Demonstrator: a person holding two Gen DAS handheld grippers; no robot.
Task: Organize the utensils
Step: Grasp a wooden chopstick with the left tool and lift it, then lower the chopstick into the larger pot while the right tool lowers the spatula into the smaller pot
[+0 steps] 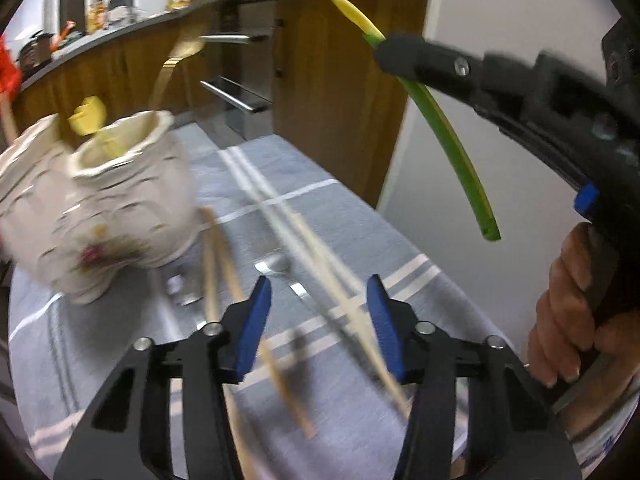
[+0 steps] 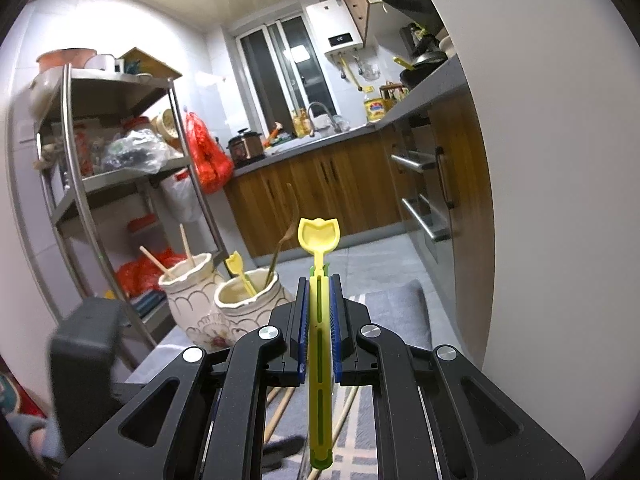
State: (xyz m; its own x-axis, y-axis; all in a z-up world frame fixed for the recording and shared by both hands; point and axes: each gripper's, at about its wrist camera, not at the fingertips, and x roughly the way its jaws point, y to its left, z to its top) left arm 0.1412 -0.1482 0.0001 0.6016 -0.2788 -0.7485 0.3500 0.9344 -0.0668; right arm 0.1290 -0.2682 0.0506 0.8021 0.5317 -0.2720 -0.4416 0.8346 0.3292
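While clamped on a yellow-green plastic spoon with a tulip-shaped bowl (image 2: 319,312), the right gripper (image 2: 319,332) holds it aloft, long axis running straight out between the pads, bowl foremost. Ahead and to its left stand two cream ceramic jars: the nearer jar (image 2: 244,312) holding a matching yellow spoon (image 2: 239,270), the farther jar (image 2: 192,292) holding wooden sticks. Left gripper (image 1: 318,320): pads apart, empty, above wooden chopsticks (image 1: 320,256) and a metal spoon (image 1: 280,266) on the grey striped desk cloth (image 1: 360,216). Legible writing: none.
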